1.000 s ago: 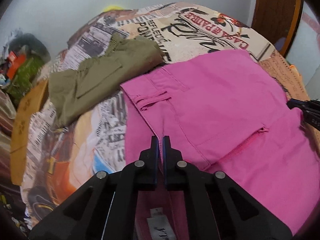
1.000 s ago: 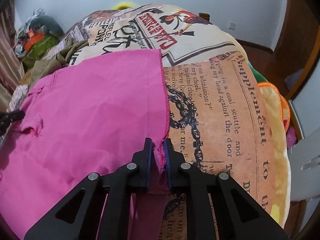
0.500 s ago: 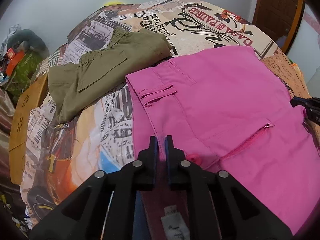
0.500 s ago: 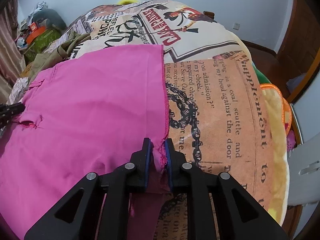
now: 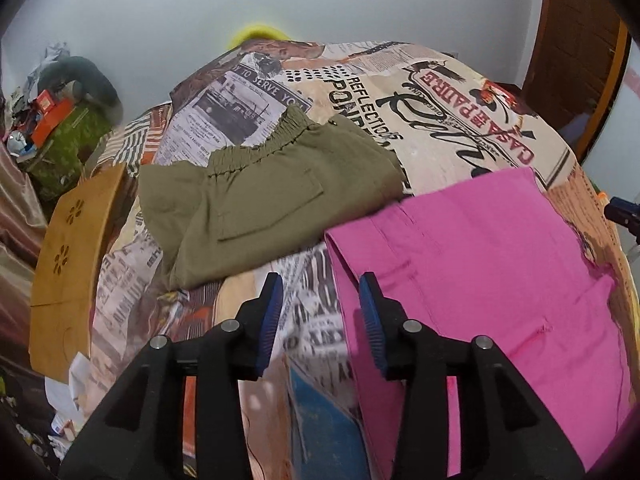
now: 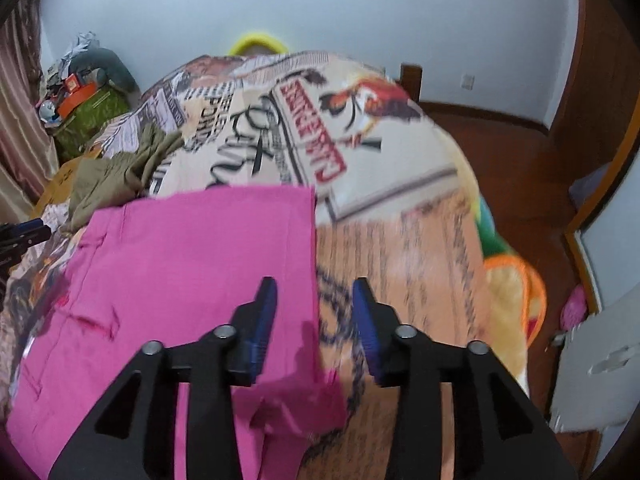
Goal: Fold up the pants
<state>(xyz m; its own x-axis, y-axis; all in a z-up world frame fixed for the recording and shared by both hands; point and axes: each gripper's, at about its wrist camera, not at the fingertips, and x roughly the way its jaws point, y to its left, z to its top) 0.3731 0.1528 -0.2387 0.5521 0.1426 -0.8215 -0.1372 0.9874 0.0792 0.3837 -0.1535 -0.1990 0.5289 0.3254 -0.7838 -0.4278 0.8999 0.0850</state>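
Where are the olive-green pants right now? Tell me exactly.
In the left wrist view the olive-green pants lie folded on the newspaper-print bedspread, ahead and left of the open left gripper, their right edge meeting the pink pants.

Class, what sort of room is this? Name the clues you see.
Probably a bedroom: a bed under a newspaper-print cover, pink pants and olive shorts laid on it, plus a wooden door.

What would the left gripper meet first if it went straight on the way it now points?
Probably the printed bedspread seen between the open left gripper fingers, beside the pink pants edge; farther along lie the olive shorts. Depth is unclear.
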